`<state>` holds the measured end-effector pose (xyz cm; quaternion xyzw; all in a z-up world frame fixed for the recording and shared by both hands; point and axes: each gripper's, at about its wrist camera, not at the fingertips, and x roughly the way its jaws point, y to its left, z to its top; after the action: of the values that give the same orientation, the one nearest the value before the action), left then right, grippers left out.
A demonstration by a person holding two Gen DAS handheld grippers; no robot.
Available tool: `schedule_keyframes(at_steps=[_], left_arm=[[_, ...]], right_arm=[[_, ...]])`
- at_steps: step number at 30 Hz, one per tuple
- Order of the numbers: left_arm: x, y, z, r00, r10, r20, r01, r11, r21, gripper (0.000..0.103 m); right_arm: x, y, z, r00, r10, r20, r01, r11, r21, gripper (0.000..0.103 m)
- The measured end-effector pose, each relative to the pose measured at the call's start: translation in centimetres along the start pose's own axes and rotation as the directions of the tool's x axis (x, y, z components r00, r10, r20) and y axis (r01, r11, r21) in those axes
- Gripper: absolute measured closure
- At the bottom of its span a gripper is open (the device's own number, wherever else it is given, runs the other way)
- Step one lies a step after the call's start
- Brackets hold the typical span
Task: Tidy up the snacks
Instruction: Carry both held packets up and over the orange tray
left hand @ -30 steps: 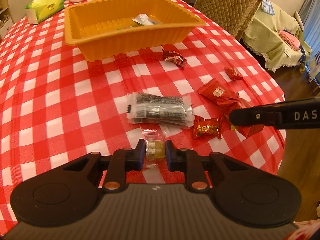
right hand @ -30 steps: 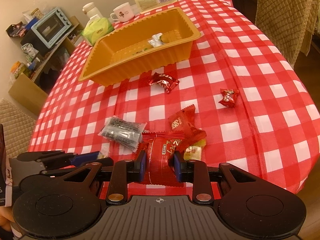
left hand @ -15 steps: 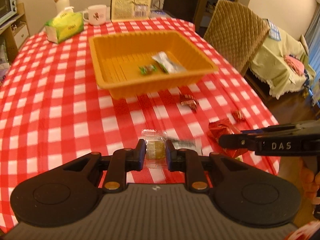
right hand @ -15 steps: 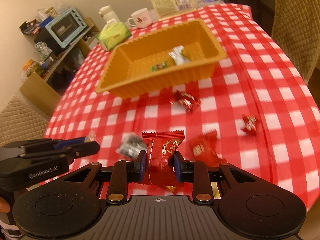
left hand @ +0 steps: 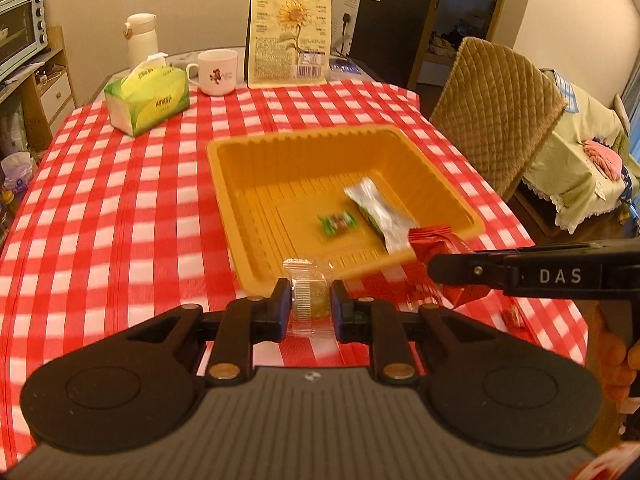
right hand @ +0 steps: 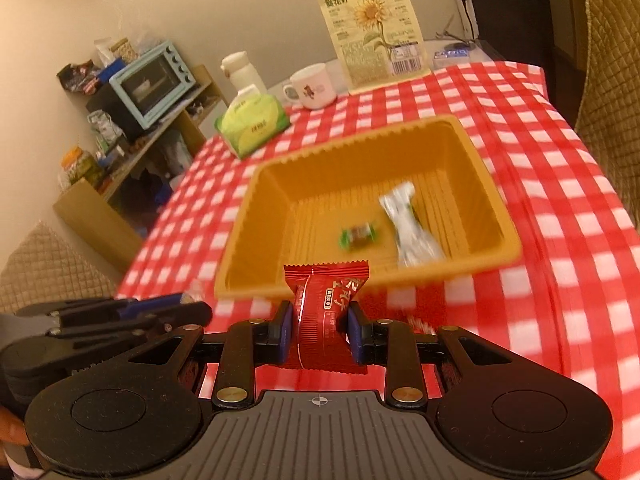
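clear candy [left hand: 311, 295] clamped in left tool [left hand: 307, 306], near tray [left hand: 256, 264].

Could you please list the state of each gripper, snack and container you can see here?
Left gripper: shut on clear candy.
Right gripper: shut on red snack.
Orange tray: holds green candy and silver packet.
Mug: upright.

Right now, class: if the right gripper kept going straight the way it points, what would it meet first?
Probably the near wall of the orange tray. The right gripper, shut on a red snack packet, aims down toward that edge. Depth is unclear, so it might clear the rim and land inside, near the green candy.
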<state>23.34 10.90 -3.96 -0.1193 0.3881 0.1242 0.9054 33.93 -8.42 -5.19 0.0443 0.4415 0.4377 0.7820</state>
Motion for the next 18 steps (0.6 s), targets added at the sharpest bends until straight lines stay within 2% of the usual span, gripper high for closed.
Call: schedule_keyframes(at_steps=[10,18], left_arm=[[4.6,2.0,5.1,1.0,0.003,0.007,-0.003,1.0,0.011,0.084],[8.3,3.2,7.5,1.0,-0.004,-0.018,0.004,1.0,0.021,0.084]], right_arm=[[5.3,-0.2,5.3,1.0,-0.008,0.014,0.007,0.999,0.032,0.074],[8.9,-1.3,7.7,0.999,-0.037,0.01,0.036,0.997,0.067,0.074]])
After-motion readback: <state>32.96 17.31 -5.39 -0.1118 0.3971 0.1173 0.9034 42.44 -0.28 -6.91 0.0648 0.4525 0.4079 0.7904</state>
